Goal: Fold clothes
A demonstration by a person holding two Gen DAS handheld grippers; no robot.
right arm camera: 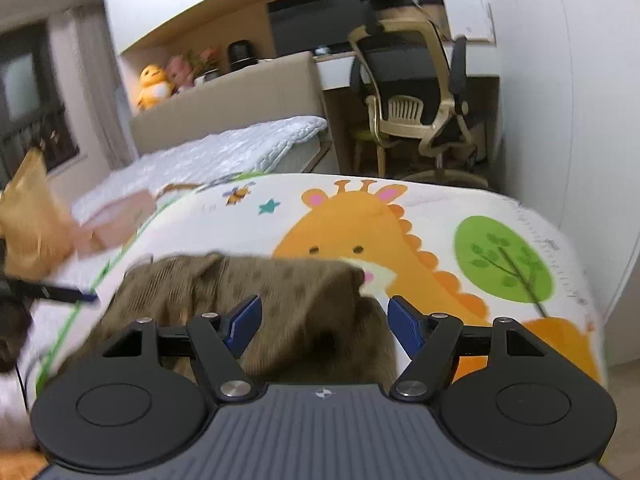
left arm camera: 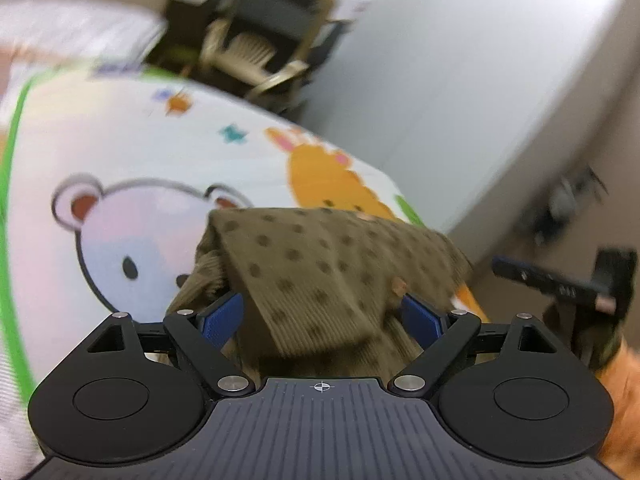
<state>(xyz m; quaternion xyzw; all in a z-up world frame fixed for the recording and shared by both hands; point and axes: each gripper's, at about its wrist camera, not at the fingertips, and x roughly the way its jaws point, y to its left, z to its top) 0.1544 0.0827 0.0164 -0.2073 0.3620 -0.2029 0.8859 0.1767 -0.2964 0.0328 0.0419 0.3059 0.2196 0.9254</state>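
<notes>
An olive-brown corduroy garment with dark dots [left arm camera: 312, 264] lies bunched on a cartoon-print blanket [left arm camera: 120, 140]. My left gripper [left arm camera: 322, 308] is open, its blue pads [left arm camera: 224, 316] wide apart, and a fold of the garment drapes between and over them. In the right wrist view the same garment [right arm camera: 280, 292] lies on the blanket [right arm camera: 440, 208] by the giraffe print. My right gripper [right arm camera: 324, 320] is open too, with the cloth under and between its fingers. Each view shows the other gripper's finger at its edge: the right gripper [left arm camera: 560, 284] and the left gripper [right arm camera: 52, 292].
A beige office chair [right arm camera: 416, 112] stands at a desk beyond the bed's far end. A pink folded item [right arm camera: 116, 220] and a tan cloth [right arm camera: 32, 216] lie at the left. A yellow plush toy [right arm camera: 154, 86] sits on a ledge. A white wall [left arm camera: 460, 80] runs along the right.
</notes>
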